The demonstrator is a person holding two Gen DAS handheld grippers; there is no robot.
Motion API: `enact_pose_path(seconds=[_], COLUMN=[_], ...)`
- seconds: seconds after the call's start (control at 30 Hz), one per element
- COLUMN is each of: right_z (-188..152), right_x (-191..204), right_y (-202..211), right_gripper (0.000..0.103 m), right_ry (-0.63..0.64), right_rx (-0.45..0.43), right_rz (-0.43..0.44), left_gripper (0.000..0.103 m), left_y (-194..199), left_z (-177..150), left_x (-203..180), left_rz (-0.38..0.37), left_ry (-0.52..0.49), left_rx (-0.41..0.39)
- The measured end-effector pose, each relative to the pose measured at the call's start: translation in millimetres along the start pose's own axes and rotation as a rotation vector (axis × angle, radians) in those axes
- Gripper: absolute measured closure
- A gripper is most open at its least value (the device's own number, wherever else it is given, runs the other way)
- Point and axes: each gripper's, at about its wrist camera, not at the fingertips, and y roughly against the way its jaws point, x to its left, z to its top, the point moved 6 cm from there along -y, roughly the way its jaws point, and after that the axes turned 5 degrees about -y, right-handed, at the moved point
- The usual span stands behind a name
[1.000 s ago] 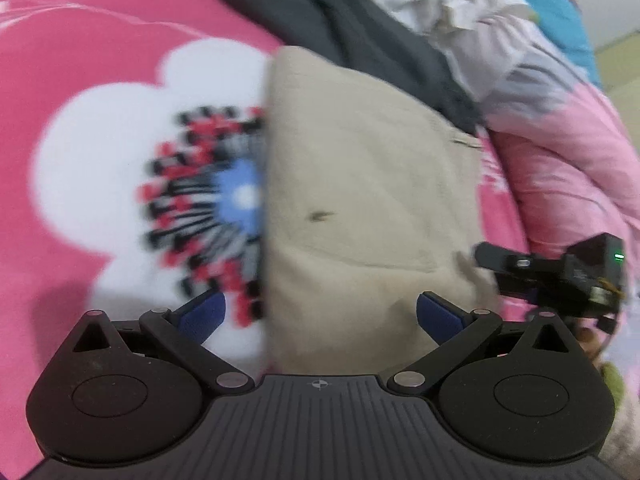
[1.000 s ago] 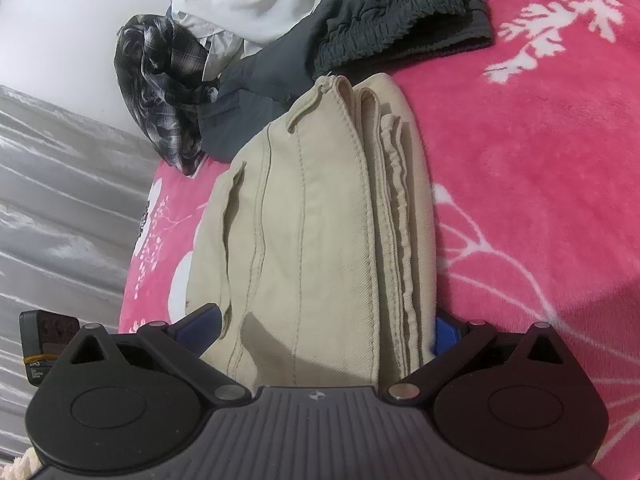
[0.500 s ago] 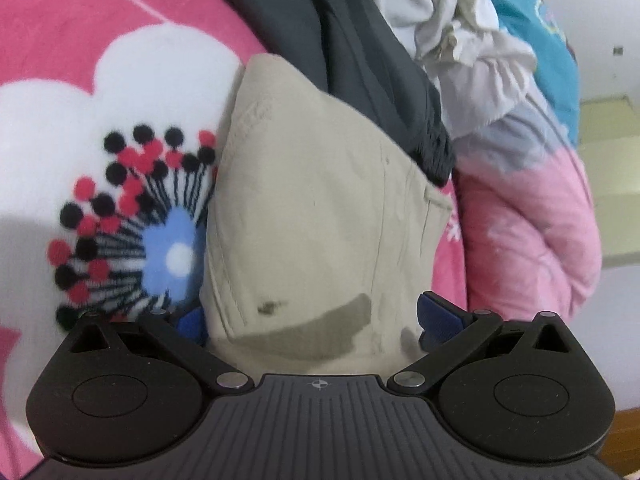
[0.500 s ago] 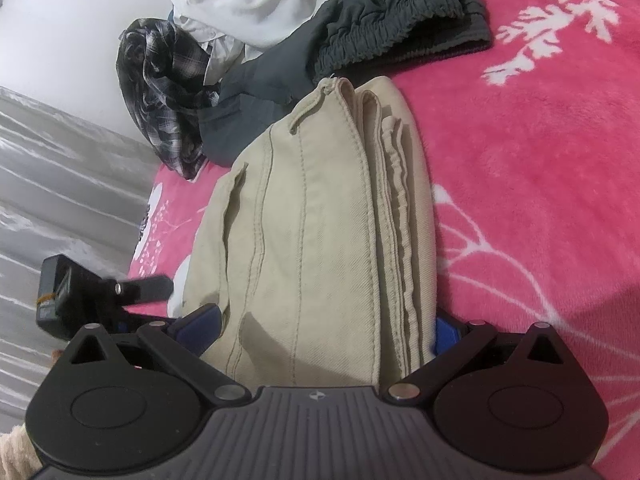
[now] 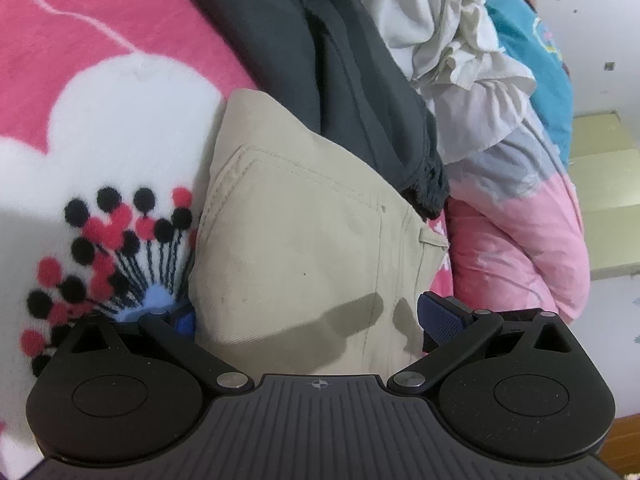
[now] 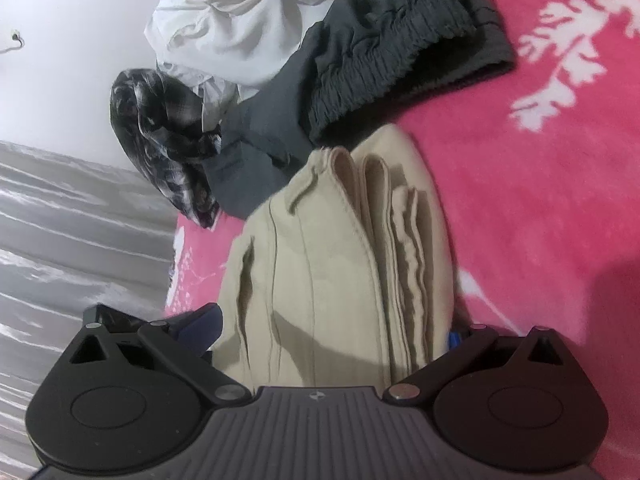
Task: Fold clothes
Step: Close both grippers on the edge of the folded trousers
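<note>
Left gripper (image 5: pixel 306 316) now closed in, straddling folded beige trousers (image 5: pixel 312 248) beside right gripper (image 6: pixel 334 326); both wide apart, unclamped; bundle lift likely.

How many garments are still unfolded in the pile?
3 visible: dark grey pants behind the folded beige pants, white shirt farther back, plaid shirt by the bed's edge. More may be hidden.

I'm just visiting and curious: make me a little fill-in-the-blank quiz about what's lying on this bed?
1. The folded trousers between the fingers of the right gripper are ____ in colour.
2. The blanket under them is mostly ____.
3. The dark grey garment has a gathered ____ waistband.
4. The left gripper is ____, its fingers either side of the trousers.

Missing words: beige; pink; elastic; open
</note>
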Motion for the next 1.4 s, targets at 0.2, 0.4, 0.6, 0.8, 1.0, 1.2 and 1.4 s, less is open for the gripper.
enact_pose_path(seconds=[0.2,0.4,0.6,0.8,1.0,1.2,1.4], right_z=[-19.2,-22.5,-25.8,-25.8,-24.5,-24.1,-27.9], right_x=[3.1,4.5,11.4,5.7,-14.2,-1.4,31.8], right_y=[3.3,-1.9,7.6,7.7,16.0,5.8,6.8], right_gripper=[0.000,0.003,0.048,0.047,0.043,0.045,0.065], right_ry=[0.047,0.033,0.076,0.046,-0.034,0.050,0.142], right_rx=[0.088,0.124,0.086,0.095,0.137,0.137,0.124], right_rz=[0.023,-0.014,-0.198,-0.195,-0.087,-0.130,-0.235], left_gripper=[0.000,0.005,0.020,0.028,0.024,0.031,0.056], left_y=[11.2,14.1,21.8,21.6,17.3,11.6,28.7], left_z=[-25.1,-31.3,-36.8,-42.5,-44.9,-50.3,-43.3], left_x=[-5.8,-8.5,-25.7,-15.3,-2.8,-10.9,-16.3], left_rz=[-0.006,0.049,0.157,0.210,0.133,0.137,0.156], left_ry=[-0.074,-0.040,-0.100,-0.106,-0.177,-0.246,-0.165], left_rx=[-0.038,-0.058,-0.077,-0.073,-0.007,-0.032,-0.034])
